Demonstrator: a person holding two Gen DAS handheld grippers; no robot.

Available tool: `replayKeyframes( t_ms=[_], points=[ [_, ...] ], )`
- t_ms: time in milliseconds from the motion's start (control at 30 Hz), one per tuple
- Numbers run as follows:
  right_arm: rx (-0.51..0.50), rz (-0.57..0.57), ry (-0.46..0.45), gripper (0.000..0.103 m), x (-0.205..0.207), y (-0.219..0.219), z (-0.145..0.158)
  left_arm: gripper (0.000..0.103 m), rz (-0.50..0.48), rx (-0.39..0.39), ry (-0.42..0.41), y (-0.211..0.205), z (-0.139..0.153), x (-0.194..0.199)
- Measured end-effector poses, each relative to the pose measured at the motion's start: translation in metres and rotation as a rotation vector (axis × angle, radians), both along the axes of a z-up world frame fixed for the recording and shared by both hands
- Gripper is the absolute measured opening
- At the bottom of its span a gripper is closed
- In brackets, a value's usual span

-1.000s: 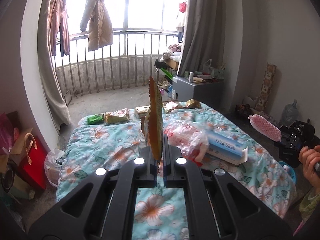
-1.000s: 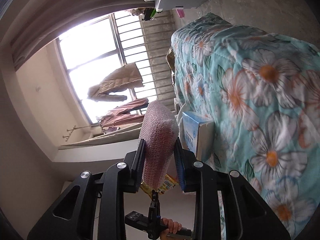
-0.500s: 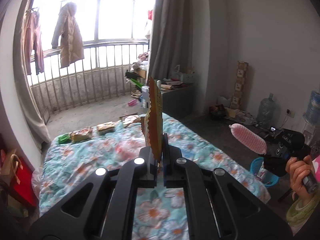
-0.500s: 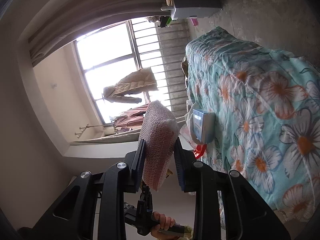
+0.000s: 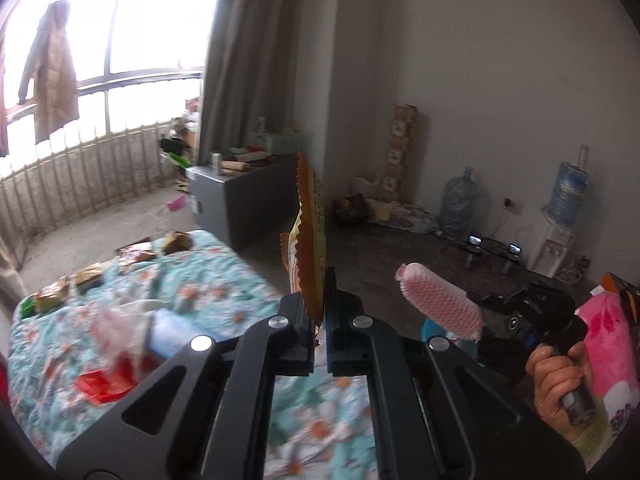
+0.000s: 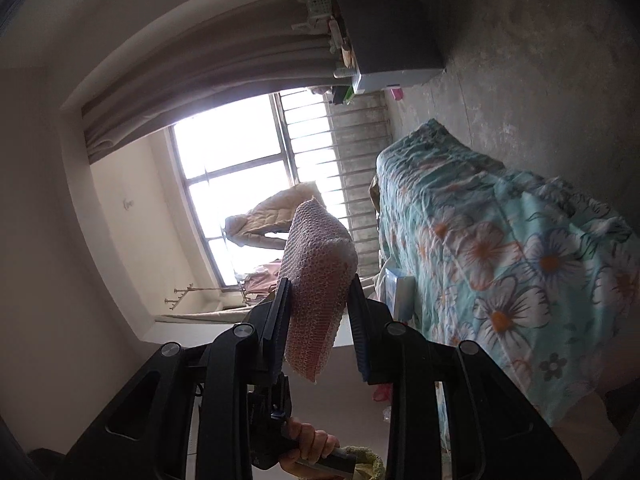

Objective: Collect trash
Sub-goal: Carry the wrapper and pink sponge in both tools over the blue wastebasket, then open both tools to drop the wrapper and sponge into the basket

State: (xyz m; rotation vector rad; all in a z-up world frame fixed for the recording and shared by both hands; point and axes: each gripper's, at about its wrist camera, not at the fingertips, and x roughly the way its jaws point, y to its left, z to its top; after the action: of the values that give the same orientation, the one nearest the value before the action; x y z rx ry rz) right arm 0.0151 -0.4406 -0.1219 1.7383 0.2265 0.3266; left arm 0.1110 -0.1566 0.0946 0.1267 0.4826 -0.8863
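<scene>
Left gripper clenches the snack wrapper edge-on, upright, by its near hem; right gripper squeezes the pink foam net sleeve mid-body; both judged light, crushable, unbreakable.

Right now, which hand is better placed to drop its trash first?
Probably right: the right gripper holding the pink foam net hangs beside a blue basket; the left gripper with its orange wrapper is above the bed.

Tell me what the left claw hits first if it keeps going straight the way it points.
Likely the bare concrete floor past the bed's edge; the left claw, shut on an orange snack wrapper, aims there. Depth is unclear.
</scene>
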Motion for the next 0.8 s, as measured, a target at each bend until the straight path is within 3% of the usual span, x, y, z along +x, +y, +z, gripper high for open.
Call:
replayKeyframes(
  t_ms=[300,567,800],
  points=[
    [-0.061,-0.212,0.111,0.028,-0.058,-0.051,-0.026,0.002,-0.232,0.042,0.151,-0.136,-0.021,-0.002],
    [-0.155,-0.522,0.334,0.028,-0.145,-0.117,-0.057,0.002,-0.412,0.168,0.298,-0.277,-0.068,-0.019],
    [-0.233,-0.635,0.587,0.028,-0.17,-0.153,-0.088,0.002,-0.468,0.248,0.402,-0.369,-0.136,-0.038]
  ],
)
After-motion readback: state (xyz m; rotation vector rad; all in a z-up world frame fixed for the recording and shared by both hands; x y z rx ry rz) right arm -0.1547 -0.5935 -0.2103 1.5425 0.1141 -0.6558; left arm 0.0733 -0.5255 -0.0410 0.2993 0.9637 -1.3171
